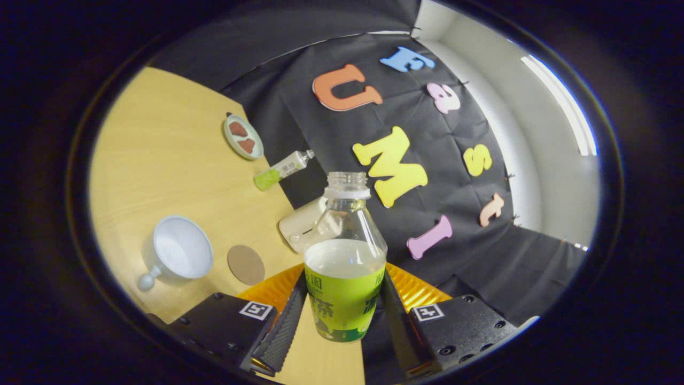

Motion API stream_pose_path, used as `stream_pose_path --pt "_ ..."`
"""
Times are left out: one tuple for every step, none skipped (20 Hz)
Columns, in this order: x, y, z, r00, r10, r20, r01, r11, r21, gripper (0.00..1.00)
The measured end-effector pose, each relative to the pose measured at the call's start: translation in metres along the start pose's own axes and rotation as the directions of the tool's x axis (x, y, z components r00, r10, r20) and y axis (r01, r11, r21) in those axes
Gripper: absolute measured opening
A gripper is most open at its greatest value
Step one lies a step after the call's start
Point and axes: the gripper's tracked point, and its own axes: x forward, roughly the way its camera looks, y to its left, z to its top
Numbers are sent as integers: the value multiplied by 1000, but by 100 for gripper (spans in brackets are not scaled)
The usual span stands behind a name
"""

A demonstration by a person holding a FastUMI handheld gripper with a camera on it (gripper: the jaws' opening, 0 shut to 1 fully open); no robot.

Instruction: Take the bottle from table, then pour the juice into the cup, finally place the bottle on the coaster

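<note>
An uncapped clear bottle (pixel 344 256) with a green label and pale juice filling its lower half is held up off the table. My gripper (pixel 342 315) is shut on the bottle, one black finger pressing each side of the label. Left of the fingers, on the wooden table (pixel 160 160), stands a white cup (pixel 181 248) with a knobbed handle. A round brown coaster (pixel 246 264) lies between the cup and the bottle. The view is tilted, so the table slopes away to the left.
A cream box-shaped object (pixel 302 224) sits behind the bottle. Farther back lie a small tube (pixel 283 170) with a green end and a pale green dish (pixel 243 137) holding two brown pieces, near the table's far edge.
</note>
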Motion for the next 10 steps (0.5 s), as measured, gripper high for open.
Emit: stream_pose_path --pt "0 5 3 1000 26 1 -26 997 69 80" --pt "-1 8 3 999 54 4 -54 990 131 80" --pt "1 11 5 997 75 6 -75 978 196 80" --pt "4 12 6 996 92 10 -92 959 269 80" --pt "7 14 7 993 114 17 -113 930 349 80" --pt "10 19 7 989 150 21 -144 893 427 80" --pt "11 25 6 985 174 18 -160 853 497 80" --pt "15 28 6 981 193 24 -174 818 548 80" --pt "19 28 7 980 194 33 -176 790 587 80" --pt "24 26 8 981 190 41 -174 763 622 80"
